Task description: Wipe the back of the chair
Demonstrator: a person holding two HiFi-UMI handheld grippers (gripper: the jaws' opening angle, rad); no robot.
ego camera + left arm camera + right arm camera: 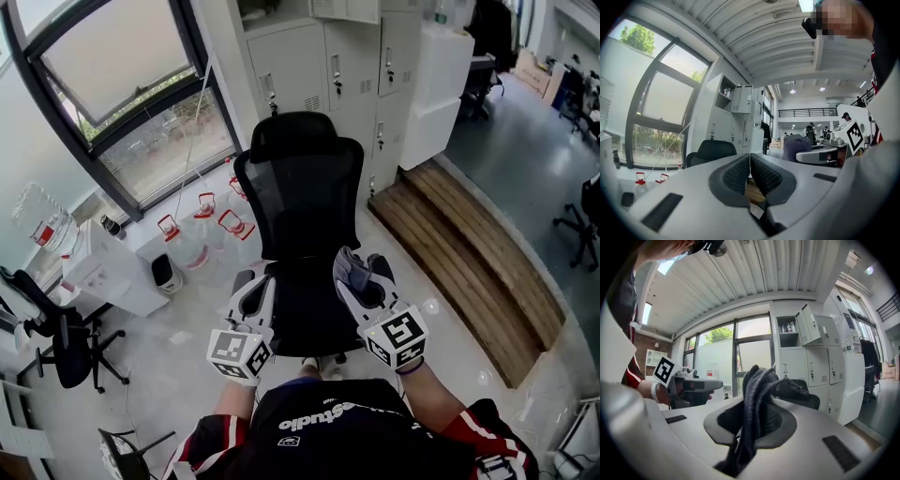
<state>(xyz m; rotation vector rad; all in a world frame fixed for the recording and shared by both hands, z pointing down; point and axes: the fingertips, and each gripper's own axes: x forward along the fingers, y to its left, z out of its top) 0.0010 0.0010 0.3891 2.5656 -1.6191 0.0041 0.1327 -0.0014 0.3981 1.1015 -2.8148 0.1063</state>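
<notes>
While fingers of right gripper (757,404) clamp a dark cloth (758,378), left gripper (750,159) fingers together, empty, chair (300,202) ahead, lockers (349,66) behind.

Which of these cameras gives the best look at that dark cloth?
The right gripper view: the dark cloth sits dead centre, clamped in the right tool's jaws. The head view shows only a grey bunch at that tool's tip; the left gripper view shows a small bluish lump off to the side.
</notes>
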